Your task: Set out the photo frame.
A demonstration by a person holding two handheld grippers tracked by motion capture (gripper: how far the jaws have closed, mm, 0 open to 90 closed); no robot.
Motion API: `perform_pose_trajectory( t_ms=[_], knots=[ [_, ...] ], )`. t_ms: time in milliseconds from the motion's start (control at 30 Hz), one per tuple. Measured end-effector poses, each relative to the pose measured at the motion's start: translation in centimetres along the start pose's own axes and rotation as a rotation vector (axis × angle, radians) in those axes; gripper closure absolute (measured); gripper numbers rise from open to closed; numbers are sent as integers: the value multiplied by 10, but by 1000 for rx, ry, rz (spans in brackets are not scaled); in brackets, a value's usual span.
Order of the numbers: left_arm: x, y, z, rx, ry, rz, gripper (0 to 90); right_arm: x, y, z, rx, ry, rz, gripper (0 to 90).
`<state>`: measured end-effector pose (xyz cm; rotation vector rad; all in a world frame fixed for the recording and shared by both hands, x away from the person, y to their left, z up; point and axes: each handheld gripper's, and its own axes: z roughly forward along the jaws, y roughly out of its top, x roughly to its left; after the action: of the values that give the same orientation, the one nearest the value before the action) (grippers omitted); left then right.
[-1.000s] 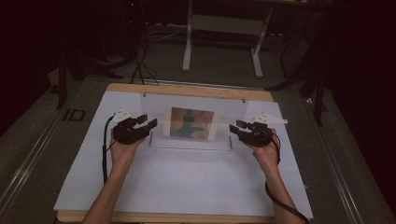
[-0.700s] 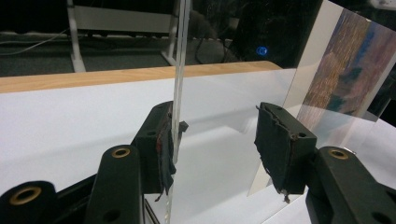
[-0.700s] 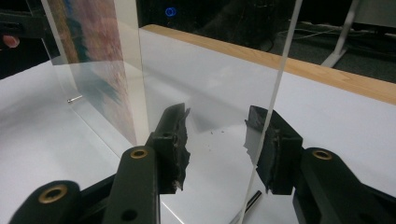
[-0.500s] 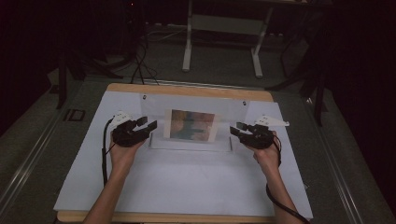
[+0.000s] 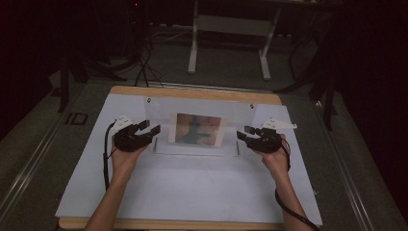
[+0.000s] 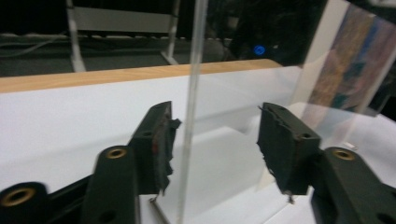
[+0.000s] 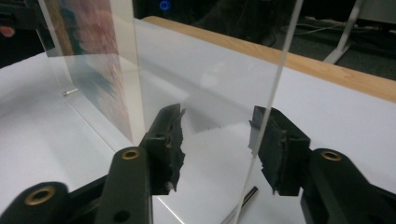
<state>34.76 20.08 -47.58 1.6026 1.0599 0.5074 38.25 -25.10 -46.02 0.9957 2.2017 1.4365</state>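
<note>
We look down on a white table top (image 5: 192, 192) with a wooden edge. In the middle of it stands a clear plastic picture stand (image 5: 199, 126), upright. A colourful picture (image 5: 198, 129) sits inside it, with blue, orange and brown blurs that we cannot make out.

Our left gripper (image 5: 148, 130) is at about 9 o'clock from the picture, just beside the left edge of the stand. Our left hand (image 5: 126, 156) holds it from below. In the left gripper view, the two black jaws are wide apart, and the thin clear edge of the stand (image 6: 191, 112) rises between them, nearer to the left jaw. We cannot tell if that jaw touches it. The picture (image 6: 352, 60) shows at about 2 o'clock in that view.

Our right gripper (image 5: 246, 132) is at about 3 o'clock from the picture, by the right edge of the stand. Our right hand (image 5: 275, 159) holds it. In the right gripper view, its jaws are wide apart too. The clear edge (image 7: 271, 112) runs down just in front of the right jaw, and the picture (image 7: 93, 56) shows at about 10 o'clock.

Dark floor and a metal frame (image 5: 228, 38) lie past the table at 12 o'clock.
</note>
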Motion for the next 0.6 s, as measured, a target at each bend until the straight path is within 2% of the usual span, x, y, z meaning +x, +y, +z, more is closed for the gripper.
perform_pose_trajectory(
  t_ms=[233, 367, 600],
  knots=[
    [9, 0, -7, -10, -3, -19, 437, -3, -1, -3, 10, 2, 7, 492],
    [15, 2, -18, -39, -2, -42, 437, -7, 2, -13, -8, 7, 9, 485],
    [24, 7, -29, -60, 26, -59, 439, -13, 4, -24, -12, 13, 13, 481]
  ],
)
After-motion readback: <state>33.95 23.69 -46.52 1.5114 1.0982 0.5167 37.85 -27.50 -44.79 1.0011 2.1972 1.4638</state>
